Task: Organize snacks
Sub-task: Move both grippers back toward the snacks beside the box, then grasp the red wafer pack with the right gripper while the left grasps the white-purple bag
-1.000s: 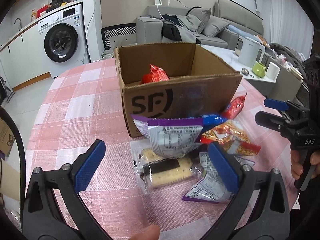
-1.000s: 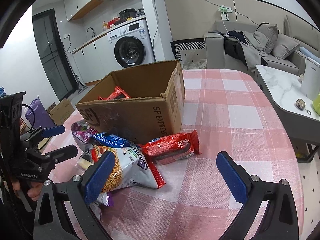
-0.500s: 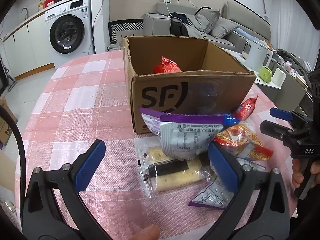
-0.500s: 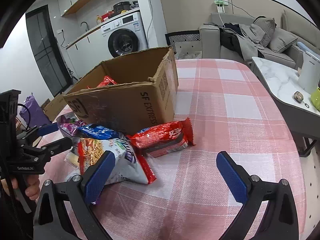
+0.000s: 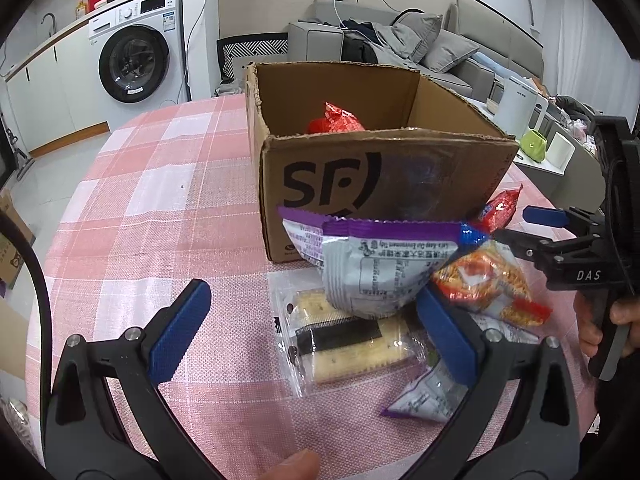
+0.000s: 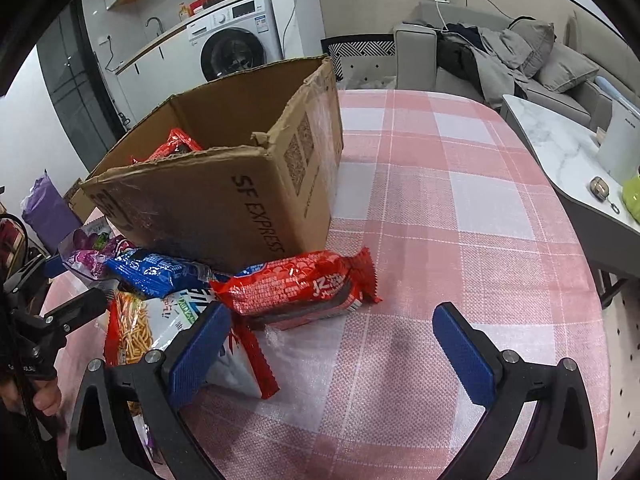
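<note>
An open cardboard box (image 5: 384, 184) stands on the pink checked tablecloth, with a red packet (image 5: 336, 120) inside. In front of it lie a grey and purple bag (image 5: 372, 268), a clear cracker pack (image 5: 348, 340), an orange noodle bag (image 5: 484, 280) and a small purple sachet (image 5: 424, 400). My left gripper (image 5: 316, 328) is open, just short of the cracker pack. In the right wrist view the box (image 6: 240, 184) sits ahead with a red packet (image 6: 296, 284), a blue packet (image 6: 156, 272) and the noodle bag (image 6: 144, 324) in front. My right gripper (image 6: 332, 348) is open and empty, just short of the red packet.
The right gripper (image 5: 560, 248) shows at the right edge of the left wrist view. A washing machine (image 5: 136, 48) and a sofa (image 5: 400, 48) stand beyond the table. A marble side table (image 6: 568, 152) with a kettle is close to the table's right edge.
Both grippers have moved closer to the box and the snack pile, which now look larger. Both stay open and empty.
</note>
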`<state>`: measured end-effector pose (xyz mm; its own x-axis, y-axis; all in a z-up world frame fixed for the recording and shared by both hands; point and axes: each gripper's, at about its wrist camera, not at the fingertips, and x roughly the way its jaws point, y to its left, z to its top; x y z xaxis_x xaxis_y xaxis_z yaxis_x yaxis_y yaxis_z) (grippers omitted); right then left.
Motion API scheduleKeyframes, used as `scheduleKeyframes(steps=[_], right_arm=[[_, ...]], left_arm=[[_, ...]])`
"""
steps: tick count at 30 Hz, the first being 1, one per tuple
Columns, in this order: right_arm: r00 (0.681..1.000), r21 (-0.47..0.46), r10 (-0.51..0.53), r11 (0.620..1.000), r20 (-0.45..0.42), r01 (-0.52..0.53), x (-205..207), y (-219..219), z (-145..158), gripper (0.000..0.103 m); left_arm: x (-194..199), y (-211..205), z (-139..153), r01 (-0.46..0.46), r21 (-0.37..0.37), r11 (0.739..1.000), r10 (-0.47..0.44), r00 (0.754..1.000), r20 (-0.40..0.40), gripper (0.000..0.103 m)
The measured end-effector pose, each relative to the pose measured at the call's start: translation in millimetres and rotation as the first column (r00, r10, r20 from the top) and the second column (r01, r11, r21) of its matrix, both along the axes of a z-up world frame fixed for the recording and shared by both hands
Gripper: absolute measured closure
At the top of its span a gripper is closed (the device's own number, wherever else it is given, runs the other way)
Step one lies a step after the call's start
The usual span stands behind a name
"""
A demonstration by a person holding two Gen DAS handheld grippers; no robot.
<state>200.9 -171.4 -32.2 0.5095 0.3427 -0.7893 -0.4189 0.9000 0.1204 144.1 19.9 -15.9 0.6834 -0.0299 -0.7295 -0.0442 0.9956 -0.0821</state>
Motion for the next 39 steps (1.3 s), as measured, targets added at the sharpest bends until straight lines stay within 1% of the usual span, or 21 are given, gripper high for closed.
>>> scheduleKeyframes(steps=[7, 12, 13, 14, 16, 19, 24, 25, 26, 30, 35, 38, 39], right_arm=[[0.999, 0.023, 0.029, 0.999, -0.043, -0.028, 17.6, 7.8, -1.7, 0.0], [0.999, 0.021, 0.039, 0.999, -0.032, -0.038, 24.5, 10.2, -1.6, 0.001], [0.999, 0.019, 0.042, 0.999, -0.031, -0.042, 25.7, 11.9, -2.2, 0.005], [0.998, 0.02, 0.05, 0.999, -0.031, -0.05, 26.1, 13.7, -2.7, 0.016], [0.996, 0.021, 0.076, 0.997, -0.046, -0.075, 26.0, 18.4, -5.3, 0.027], [0.997, 0.007, 0.077, 0.997, -0.027, -0.076, 23.2, 21.3, -6.8, 0.033], [0.997, 0.032, 0.077, 0.997, -0.001, -0.077, 17.8, 12.7, -4.4, 0.039], [0.998, 0.041, 0.069, 0.997, 0.007, -0.069, 16.0, 8.5, -3.5, 0.044], [0.998, 0.049, 0.062, 0.997, 0.009, -0.062, 14.7, 5.9, -3.4, 0.046], [0.999, 0.11, 0.039, 0.993, 0.027, -0.041, 5.1, -9.7, 3.6, 0.047], [0.998, 0.199, 0.029, 0.979, 0.059, -0.04, -18.6, -27.6, 17.3, 0.047], [0.998, 0.199, 0.03, 0.979, 0.06, -0.041, -26.1, -33.6, 19.1, 0.047], [0.998, 0.2, 0.026, 0.979, 0.059, -0.037, -26.9, -35.9, 19.6, 0.047]], left_arm=[[3.0, 4.3, -5.2, -0.007, 0.01, 1.0, 0.007, 1.0, -0.008, 0.001], [3.3, 6.2, -5.7, -0.013, 0.005, 1.0, 0.013, 1.0, -0.006, 0.001], [3.4, 6.5, -6.1, -0.012, 0.006, 1.0, 0.012, 1.0, -0.006, 0.001], [3.4, 6.5, -6.5, -0.011, 0.007, 1.0, 0.011, 1.0, -0.006, 0.001], [3.6, 7.1, -7.5, -0.008, 0.005, 1.0, 0.008, 1.0, -0.007, 0.001], [2.8, 6.8, -8.2, -0.009, 0.007, 1.0, 0.009, 1.0, -0.008, 0.001], [2.1, 7.2, -9.1, -0.008, 0.006, 1.0, 0.009, 1.0, -0.008, 0.001], [2.1, 7.1, -9.6, -0.009, 0.007, 1.0, 0.009, 1.0, -0.009, 0.001], [1.9, 6.7, -9.9, -0.01, 0.008, 1.0, 0.01, 1.0, -0.009, 0.001], [2.3, 5.5, -11.0, -0.007, 0.002, 1.0, 0.007, 1.0, -0.007, 0.001], [2.2, 2.8, -11.3, 0.005, -0.013, 1.0, -0.005, 1.0, 0.006, 0.001], [3.0, 5.0, -11.8, 0.013, -0.059, 0.998, -0.012, 1.0, 0.016, 0.001], [3.2, 5.5, -12.3, 0.023, -0.075, 0.997, -0.022, 1.0, 0.014, 0.006]])
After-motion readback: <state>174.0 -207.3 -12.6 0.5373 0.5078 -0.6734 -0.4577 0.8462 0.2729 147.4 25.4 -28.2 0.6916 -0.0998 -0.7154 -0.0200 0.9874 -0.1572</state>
